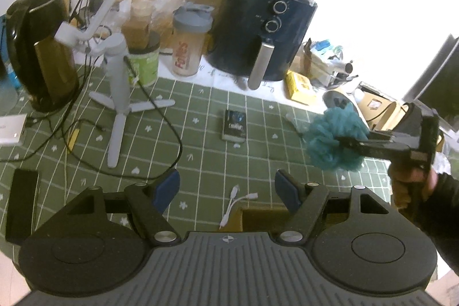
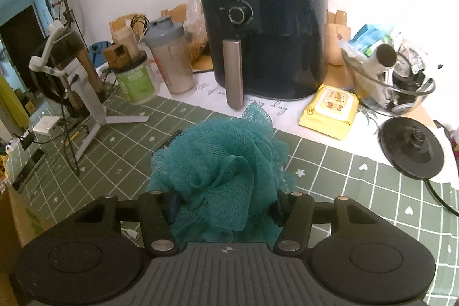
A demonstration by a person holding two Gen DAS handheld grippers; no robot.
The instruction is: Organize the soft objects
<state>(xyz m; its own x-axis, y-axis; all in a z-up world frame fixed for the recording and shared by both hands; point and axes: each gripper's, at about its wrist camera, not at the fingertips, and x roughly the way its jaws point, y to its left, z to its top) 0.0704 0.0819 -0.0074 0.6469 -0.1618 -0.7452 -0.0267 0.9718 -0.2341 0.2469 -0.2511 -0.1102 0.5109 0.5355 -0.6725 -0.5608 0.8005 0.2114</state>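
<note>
A teal mesh bath puff [image 2: 226, 171] fills the space between my right gripper's [image 2: 225, 208] blue pads, which press into it from both sides. In the left wrist view the same puff [image 1: 332, 145] hangs above the green checked tablecloth [image 1: 200, 134] at the right, with the right gripper [image 1: 345, 142] shut on it and a hand in a dark sleeve [image 1: 413, 182] behind. My left gripper [image 1: 226, 185] stands open over the cloth's near part, with nothing between its fingers. An open cardboard box [image 1: 258, 217] shows just beneath it.
A dark air fryer [image 2: 264, 33] stands at the back beside a shaker bottle [image 2: 172, 59] and a green tub [image 2: 137, 82]. A kettle [image 1: 43, 48], a white tripod stand [image 1: 117, 93] and cables [image 1: 160, 116] fill the left. Yellow wipes [image 2: 330, 111] and a kettle base [image 2: 410, 148] lie right.
</note>
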